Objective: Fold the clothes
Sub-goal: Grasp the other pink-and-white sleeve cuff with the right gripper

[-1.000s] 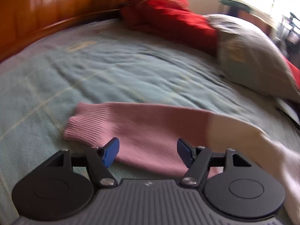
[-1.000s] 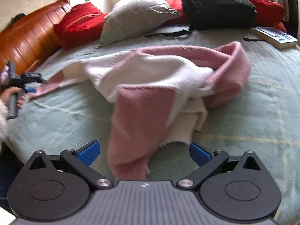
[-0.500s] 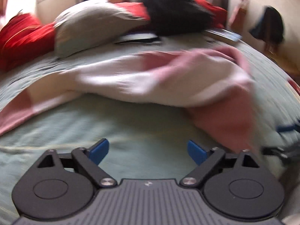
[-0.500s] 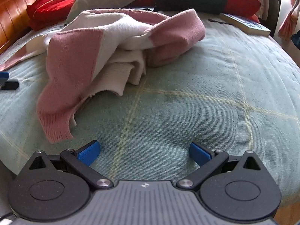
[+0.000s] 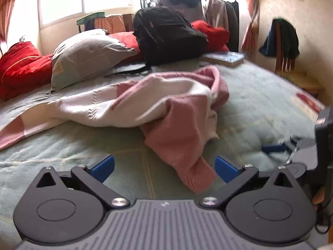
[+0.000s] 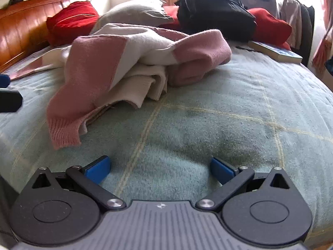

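While the left tongs (image 5: 164, 165) are spreading to their widest with nothing between the blue pads, they are hovering over the pale green checked bedspread (image 5: 260, 104). At their one o'clock, just beside the right pad, the ribbed pink cuff (image 5: 199, 179) of the crumpled pink-and-cream knitted sweater (image 5: 158, 102) is lying. The right tongs (image 6: 160, 167) are also standing wide and empty over bare bedspread, with the sweater heaped at their eleven o'clock. Beyond it, at twelve o'clock, a black backpack (image 5: 166, 35), a grey pillow (image 5: 87, 54) and red cushions (image 5: 20, 62) are resting. Judging from this, the garment needs spreading flat first: each pair of tongs should be pinching a cuff or hem edge low, then drawing apart gently so the knit is not stretching.
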### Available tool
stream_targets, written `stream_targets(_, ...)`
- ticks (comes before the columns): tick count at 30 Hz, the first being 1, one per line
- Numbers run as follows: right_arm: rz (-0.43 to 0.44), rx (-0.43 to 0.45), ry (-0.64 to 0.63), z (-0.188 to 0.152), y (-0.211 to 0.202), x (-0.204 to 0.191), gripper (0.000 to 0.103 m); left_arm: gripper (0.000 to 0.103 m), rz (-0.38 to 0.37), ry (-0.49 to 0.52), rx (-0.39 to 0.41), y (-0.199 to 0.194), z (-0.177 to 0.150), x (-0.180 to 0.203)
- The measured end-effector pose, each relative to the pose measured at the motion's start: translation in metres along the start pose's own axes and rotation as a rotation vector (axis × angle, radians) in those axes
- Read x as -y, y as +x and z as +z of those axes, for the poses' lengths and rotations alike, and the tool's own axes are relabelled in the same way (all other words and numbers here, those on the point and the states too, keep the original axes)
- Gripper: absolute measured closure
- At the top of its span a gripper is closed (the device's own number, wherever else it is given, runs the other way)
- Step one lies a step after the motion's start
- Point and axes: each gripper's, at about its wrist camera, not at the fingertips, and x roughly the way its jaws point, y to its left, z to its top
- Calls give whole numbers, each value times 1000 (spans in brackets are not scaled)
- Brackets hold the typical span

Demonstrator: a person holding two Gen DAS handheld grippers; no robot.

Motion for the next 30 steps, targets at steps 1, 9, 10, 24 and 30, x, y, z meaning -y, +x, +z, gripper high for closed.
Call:
stream_targets(1, 3, -4, 3, 0, -3, 2, 0, 1, 16, 24, -6, -1, -1, 5)
stream_targets(9, -41, -10, 122, 19, -29, 27, 0, 1, 51, 46, -39, -2, -14, 15)
stream_targets(10, -48, -2, 141, 27, -31, 31, 0, 1, 47, 44, -47, -1, -16, 16)
stream_targets(24, -167, 24, 107, 152, 9, 41, 0, 1, 3, -25, -67, -6, -28, -10)
stream_targets(30, -252, -62, 121, 166, 52, 45, 0, 1, -71, -15, -65, -17, -24, -21)
